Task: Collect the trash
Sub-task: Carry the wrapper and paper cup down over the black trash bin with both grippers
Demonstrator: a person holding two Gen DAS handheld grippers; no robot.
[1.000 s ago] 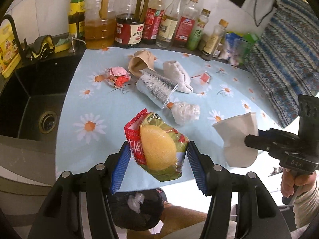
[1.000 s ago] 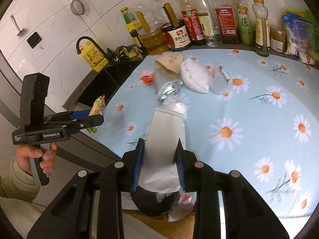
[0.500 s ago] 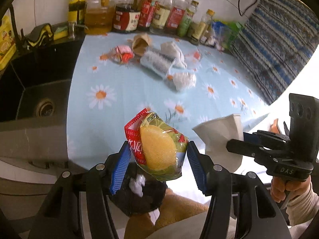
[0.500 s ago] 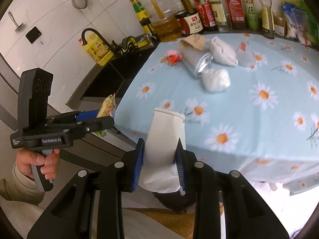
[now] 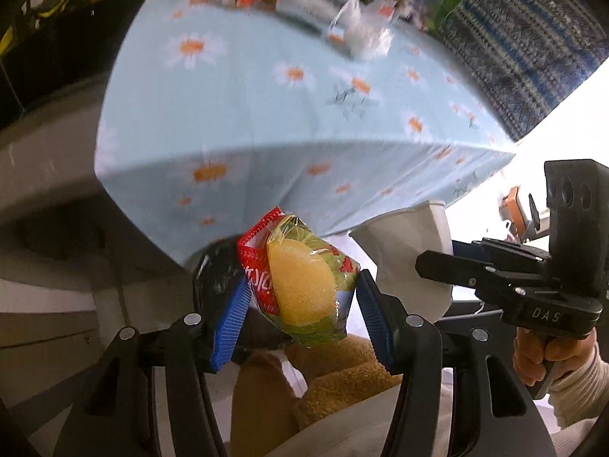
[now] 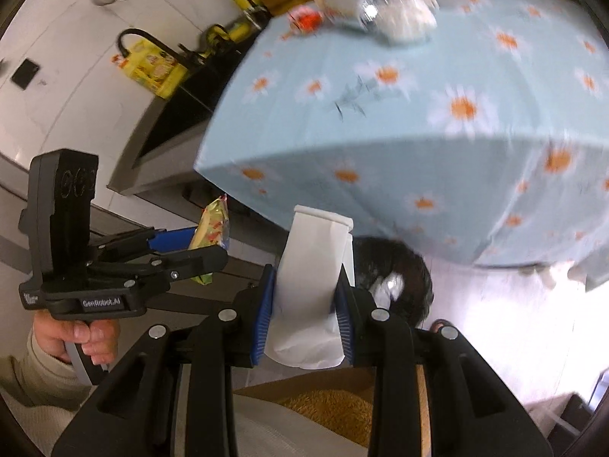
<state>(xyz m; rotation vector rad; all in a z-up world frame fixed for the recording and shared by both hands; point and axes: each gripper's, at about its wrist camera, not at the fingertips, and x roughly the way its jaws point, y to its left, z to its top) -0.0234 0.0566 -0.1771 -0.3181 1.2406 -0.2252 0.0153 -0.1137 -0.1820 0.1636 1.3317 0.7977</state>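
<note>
Two pieces of trash are in the air at once, both hanging just off the front edge of the daisy tablecloth (image 5: 266, 87). The snack wrapper (image 5: 304, 285), yellow and green with a red seam, sits pinched between the blue pads of the left gripper (image 5: 300, 304), which are clamped partway in on its crinkly sides. Beside it, the white paper cup (image 6: 310, 285) is squeezed flat-sided in the right gripper (image 6: 304, 312), jaws narrow and pressing on its walls, rim pointing away toward the cloth's hanging edge.

Below that same edge, on the floor, a black trash bag (image 6: 396, 274) gapes with something pale already inside; the cup is right over its near side, the wrapper close above its other side. So this reads as the drop-off step: carry done, release pending.

Next move calls for lining each load over the bag's mouth and then letting the jaws open, probably cup first since it looks nearest. More litter (image 6: 396, 15), blurred, waits at the far side of the cloth near the bottles.
</note>
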